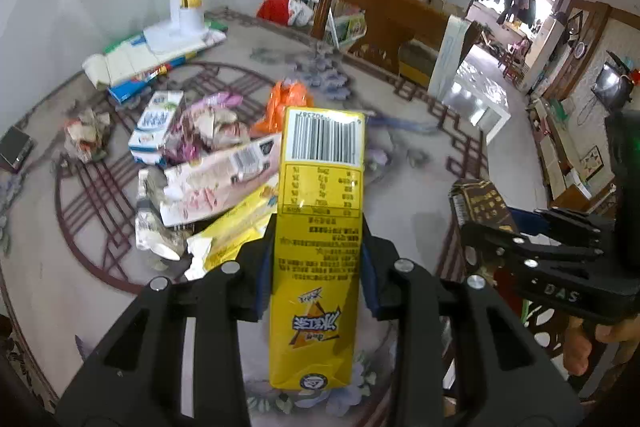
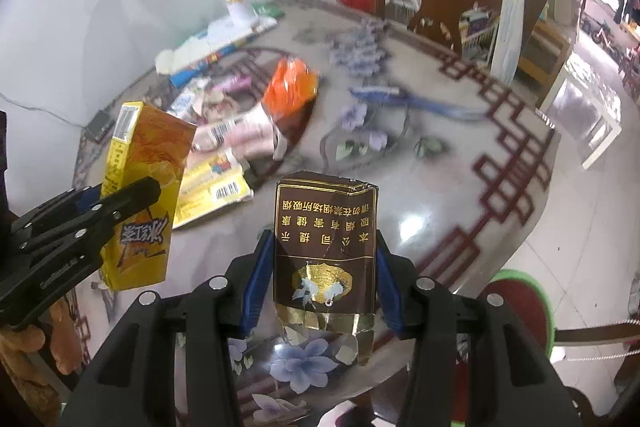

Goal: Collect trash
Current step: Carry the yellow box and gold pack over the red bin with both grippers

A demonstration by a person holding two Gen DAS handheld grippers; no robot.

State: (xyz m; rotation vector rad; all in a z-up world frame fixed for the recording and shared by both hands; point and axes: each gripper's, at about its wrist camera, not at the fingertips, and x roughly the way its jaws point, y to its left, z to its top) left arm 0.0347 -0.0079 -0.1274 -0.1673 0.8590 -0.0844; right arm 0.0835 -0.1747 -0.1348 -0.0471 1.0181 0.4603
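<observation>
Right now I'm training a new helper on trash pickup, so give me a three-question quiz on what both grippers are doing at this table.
1. True or false: the left gripper is shut on a yellow drink carton.
2. What does the right gripper hold? A) orange plastic bag B) brown cigarette pack C) milk carton
3. Fill in: the orange plastic bag lies on the ____ with other trash.

Key: 1 true. 2 B, the brown cigarette pack. 3 table.
</observation>
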